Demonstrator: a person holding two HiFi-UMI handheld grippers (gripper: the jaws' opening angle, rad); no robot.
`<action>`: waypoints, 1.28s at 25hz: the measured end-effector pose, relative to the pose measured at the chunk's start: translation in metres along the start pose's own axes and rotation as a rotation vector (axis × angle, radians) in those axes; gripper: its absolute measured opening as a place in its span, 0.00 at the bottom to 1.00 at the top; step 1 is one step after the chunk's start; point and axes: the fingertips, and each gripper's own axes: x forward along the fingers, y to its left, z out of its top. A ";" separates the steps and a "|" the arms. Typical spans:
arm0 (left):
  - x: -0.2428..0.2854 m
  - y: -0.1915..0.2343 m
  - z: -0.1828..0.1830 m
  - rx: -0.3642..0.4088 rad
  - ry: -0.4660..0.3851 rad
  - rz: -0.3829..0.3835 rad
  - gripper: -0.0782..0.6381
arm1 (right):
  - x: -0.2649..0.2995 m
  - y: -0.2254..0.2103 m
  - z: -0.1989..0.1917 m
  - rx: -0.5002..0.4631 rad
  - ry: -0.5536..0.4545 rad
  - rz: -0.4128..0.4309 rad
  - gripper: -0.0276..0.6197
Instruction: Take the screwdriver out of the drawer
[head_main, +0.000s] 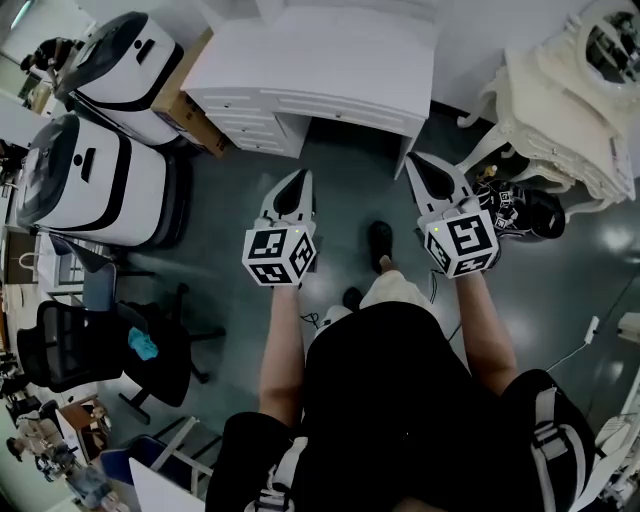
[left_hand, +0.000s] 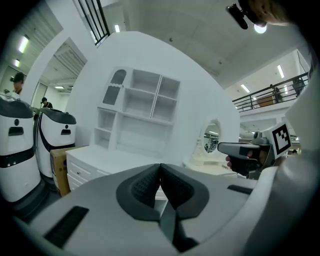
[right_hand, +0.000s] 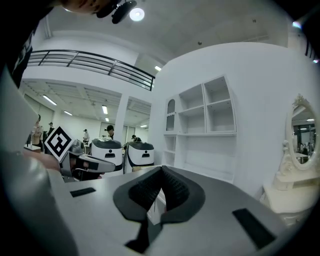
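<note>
A white desk (head_main: 310, 60) with closed drawers (head_main: 250, 125) stands ahead of me; no screwdriver shows in any view. My left gripper (head_main: 297, 180) hangs in the air short of the desk's front, its jaws shut with nothing between them. My right gripper (head_main: 420, 165) is level with it on the right, also shut and empty. In the left gripper view the shut jaws (left_hand: 160, 167) point at the desk top (left_hand: 115, 160) and the white shelf unit (left_hand: 140, 107) above it. The right gripper view shows its shut jaws (right_hand: 161, 172) before the same shelves (right_hand: 207, 117).
Two white robot-like machines (head_main: 110, 130) and a cardboard box (head_main: 190, 110) stand left of the desk. An ornate white dressing table (head_main: 560, 110) with a mirror stands to the right. Black office chairs (head_main: 90, 345) are on the left. The floor (head_main: 350, 200) is dark grey.
</note>
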 end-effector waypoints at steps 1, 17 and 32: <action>0.003 0.000 0.000 0.001 0.003 0.001 0.14 | 0.002 -0.002 0.000 0.006 -0.005 -0.001 0.06; 0.108 0.022 -0.003 0.036 0.062 0.028 0.14 | 0.081 -0.077 -0.022 0.086 0.030 0.028 0.07; 0.248 0.067 0.013 0.015 0.128 0.146 0.14 | 0.209 -0.172 -0.028 0.095 0.062 0.183 0.07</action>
